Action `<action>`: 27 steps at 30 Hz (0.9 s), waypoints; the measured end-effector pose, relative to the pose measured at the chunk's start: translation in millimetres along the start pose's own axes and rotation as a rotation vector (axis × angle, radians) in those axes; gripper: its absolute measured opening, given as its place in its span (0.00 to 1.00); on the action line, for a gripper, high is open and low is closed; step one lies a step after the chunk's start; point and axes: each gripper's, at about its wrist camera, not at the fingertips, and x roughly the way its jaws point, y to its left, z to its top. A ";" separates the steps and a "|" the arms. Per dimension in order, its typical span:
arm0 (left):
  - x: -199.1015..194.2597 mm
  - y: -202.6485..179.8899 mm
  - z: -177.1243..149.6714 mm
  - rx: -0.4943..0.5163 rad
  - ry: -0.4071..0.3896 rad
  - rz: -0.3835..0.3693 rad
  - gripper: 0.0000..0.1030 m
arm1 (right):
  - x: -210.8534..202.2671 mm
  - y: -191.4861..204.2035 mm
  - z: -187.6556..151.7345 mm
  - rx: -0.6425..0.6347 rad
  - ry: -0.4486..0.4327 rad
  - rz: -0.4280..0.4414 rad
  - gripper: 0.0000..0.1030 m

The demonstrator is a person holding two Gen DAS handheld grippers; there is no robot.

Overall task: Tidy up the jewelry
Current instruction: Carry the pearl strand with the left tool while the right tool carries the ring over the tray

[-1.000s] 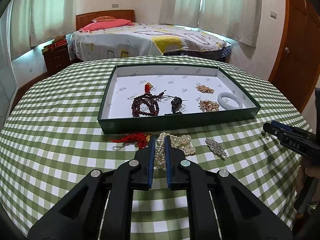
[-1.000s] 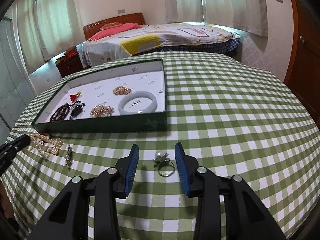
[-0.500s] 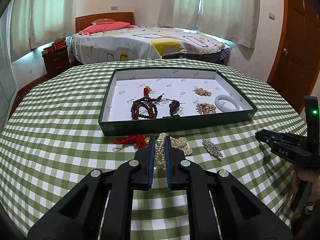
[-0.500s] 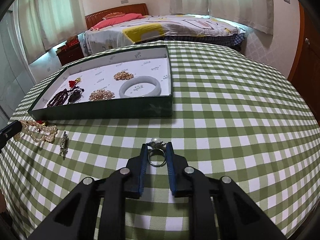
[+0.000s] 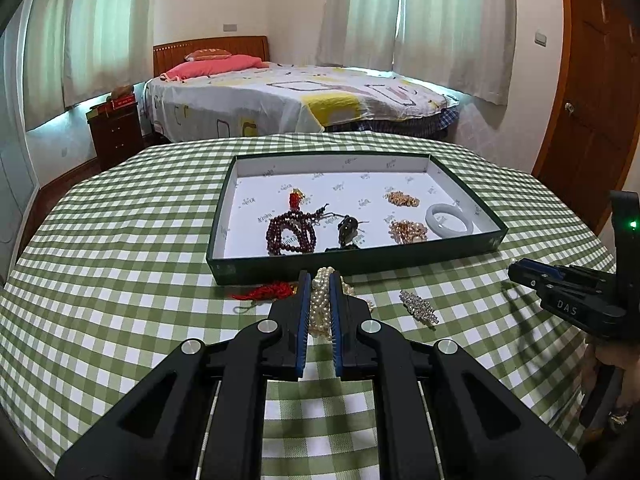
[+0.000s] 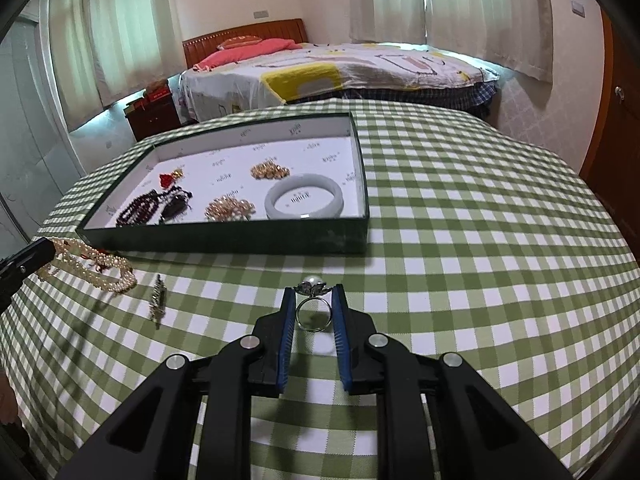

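1. Two grippers are in my hands. My left gripper (image 5: 320, 280), at lower centre of the left wrist view, is clamped narrow on the pearl necklace (image 5: 322, 306), whose strands run between the blue pads down to the green checked tablecloth (image 5: 120, 280).
2. My right gripper (image 6: 313, 292), at lower centre of the right wrist view, is pinched on the pearl ring (image 6: 313, 308); the band sits between both pads and the pearl top pokes past the fingertips.
3. One dark green tray (image 6: 224, 236) with a white printed lining lies at mid-left of the right wrist view, on the tablecloth.
4. Tray contents: a pale jade bangle (image 6: 304, 200) in the near right corner; two gold chain clusters, one (image 6: 229, 209) just left of the bangle, the other (image 6: 270, 170) behind it.
5. Further tray contents: dark red prayer beads (image 5: 290, 234) with a red tassel (image 5: 295, 200) behind, and a dark pendant (image 5: 348, 229) just right of the beads.
6. Loose on the cloth: a rhinestone brooch (image 5: 419, 306) to the right of the necklace, and a red tassel cord (image 5: 268, 291) to its left, near the tray's front wall.
7. In the right wrist view the necklace heap lies at far left, in front of the tray, with the brooch just right of it.
8. Behind the table stands a bed (image 5: 288, 100) with a patterned cover.
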 end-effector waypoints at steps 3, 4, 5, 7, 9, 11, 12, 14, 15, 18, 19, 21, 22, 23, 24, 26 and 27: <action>-3.1 -0.3 2.4 0.000 -0.010 0.002 0.09 | -5.3 2.2 2.7 -0.003 -0.013 0.007 0.19; -4.0 -0.4 2.9 0.000 -0.012 0.002 0.09 | -7.3 3.1 3.7 -0.004 -0.018 0.010 0.19; -4.8 -0.4 3.2 0.000 -0.014 0.001 0.09 | -7.9 3.8 4.6 -0.005 -0.021 0.012 0.19; -7.3 -0.6 5.0 0.000 -0.022 0.001 0.09 | -11.1 5.7 6.1 -0.008 -0.028 0.016 0.19; -10.0 -0.5 6.6 0.000 -0.030 0.000 0.09 | -13.7 7.5 7.6 -0.010 -0.036 0.020 0.19; -12.7 -0.4 8.5 0.000 -0.036 -0.001 0.09 | -16.4 8.9 9.0 -0.011 -0.041 0.024 0.19; -14.4 -0.5 9.9 0.001 -0.042 -0.001 0.09 | -18.1 9.8 9.7 -0.013 -0.045 0.027 0.19; -16.6 -0.8 11.2 0.002 -0.047 -0.001 0.09 | -20.7 11.6 11.0 -0.015 -0.051 0.031 0.19; -17.8 -0.8 12.2 0.001 -0.049 -0.002 0.09 | -22.0 12.5 11.7 -0.017 -0.054 0.033 0.19; -21.6 -1.0 14.8 0.001 -0.060 -0.002 0.09 | -24.9 14.2 13.7 -0.019 -0.062 0.039 0.19; -23.3 -1.1 16.1 0.002 -0.065 -0.002 0.09 | -25.7 14.6 14.6 -0.019 -0.064 0.041 0.19; -25.3 -1.1 18.1 0.002 -0.072 -0.003 0.09 | -27.8 15.6 16.5 -0.018 -0.070 0.046 0.19; -26.5 -1.2 19.6 0.001 -0.076 -0.003 0.09 | -28.9 16.1 17.5 -0.018 -0.074 0.049 0.19; -27.5 -1.4 20.8 0.001 -0.080 -0.003 0.09 | -30.0 16.3 18.2 -0.018 -0.076 0.050 0.19; -28.6 -1.4 21.9 0.001 -0.084 -0.003 0.09 | -31.7 17.0 19.7 -0.019 -0.081 0.053 0.19; -30.6 -1.5 24.6 0.000 -0.092 -0.004 0.09 | -34.4 18.2 22.2 -0.019 -0.089 0.058 0.19; -31.9 -1.6 26.7 -0.001 -0.099 -0.004 0.09 | -35.4 18.7 22.8 -0.018 -0.093 0.060 0.19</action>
